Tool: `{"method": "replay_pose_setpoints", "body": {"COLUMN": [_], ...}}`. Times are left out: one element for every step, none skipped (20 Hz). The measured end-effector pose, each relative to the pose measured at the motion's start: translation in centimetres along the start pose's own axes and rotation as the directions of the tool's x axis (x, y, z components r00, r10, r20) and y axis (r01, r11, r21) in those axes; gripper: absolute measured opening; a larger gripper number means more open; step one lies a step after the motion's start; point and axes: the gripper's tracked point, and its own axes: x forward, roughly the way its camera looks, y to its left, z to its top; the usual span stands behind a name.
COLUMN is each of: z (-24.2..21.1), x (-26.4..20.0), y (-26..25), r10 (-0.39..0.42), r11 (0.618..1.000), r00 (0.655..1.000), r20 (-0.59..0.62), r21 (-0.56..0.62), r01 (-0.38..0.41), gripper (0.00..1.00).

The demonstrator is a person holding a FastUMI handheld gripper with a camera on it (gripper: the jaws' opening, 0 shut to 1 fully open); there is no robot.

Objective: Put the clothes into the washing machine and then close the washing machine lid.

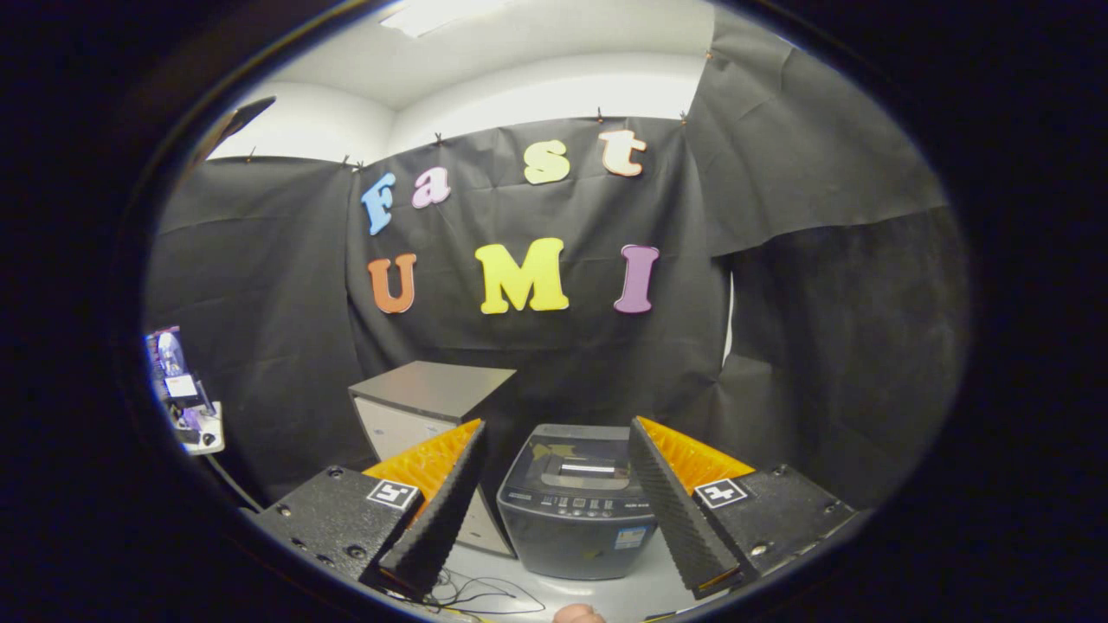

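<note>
A small dark grey top-loading washing machine (574, 506) stands on the pale floor just ahead of my gripper (556, 428), seen between the two fingers. Its glossy lid (578, 457) lies flat and closed, with a row of buttons along the front panel. My gripper is open, the fingers (443, 502) spread wide with nothing between them. No clothes are visible.
A low cabinet (428, 402) with a grey top and pale front stands left of the washer, partly behind the left finger. Thin cables (485, 593) lie on the floor in front. A small white shelf with items (186, 407) is far left. Black cloth walls surround the booth.
</note>
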Motion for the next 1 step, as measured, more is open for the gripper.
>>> {"method": "replay_pose_setpoints", "body": {"z": [-0.07], "x": [0.05], "y": [0.17], "r10": [0.005], "r11": [1.0], "r00": [1.0], "r20": [-0.003], "r21": [-0.002], "r01": [-0.005], "gripper": [1.0]}}
